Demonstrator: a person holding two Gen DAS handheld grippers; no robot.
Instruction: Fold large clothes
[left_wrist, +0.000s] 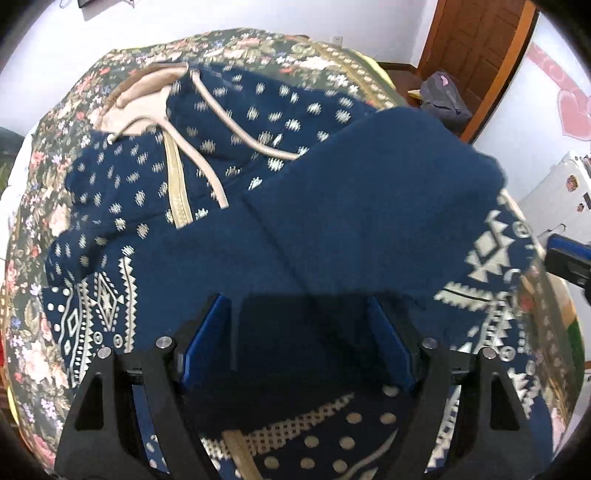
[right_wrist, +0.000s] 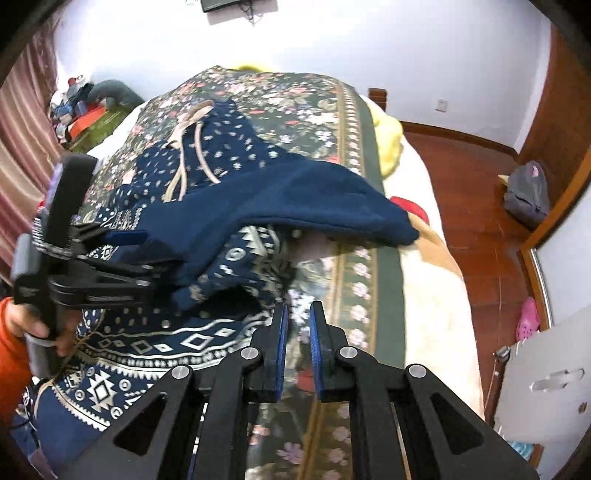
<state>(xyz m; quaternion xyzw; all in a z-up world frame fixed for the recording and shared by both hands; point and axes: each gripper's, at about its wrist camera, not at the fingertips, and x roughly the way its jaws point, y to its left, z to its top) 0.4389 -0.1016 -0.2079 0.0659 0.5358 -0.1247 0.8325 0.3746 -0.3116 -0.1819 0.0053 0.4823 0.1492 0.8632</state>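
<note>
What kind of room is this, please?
Most likely a home bedroom: a bed under a floral bedspread, a wooden door, and a patterned hoodie spread out for folding.

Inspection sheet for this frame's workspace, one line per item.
surface: floral bed cover, hoodie spread on it.
job's things: navy patterned hoodie, a plain navy flap of it lifted across its front.
clutter: yellow blanket and red item at the bed's edge.
grippers: left tool closed on thick hoodie fabric; right tool shut, empty, over the cover.
cables: wires under a wall screen.
surroundings: grey bag and pink shoe on wooden floor.
</note>
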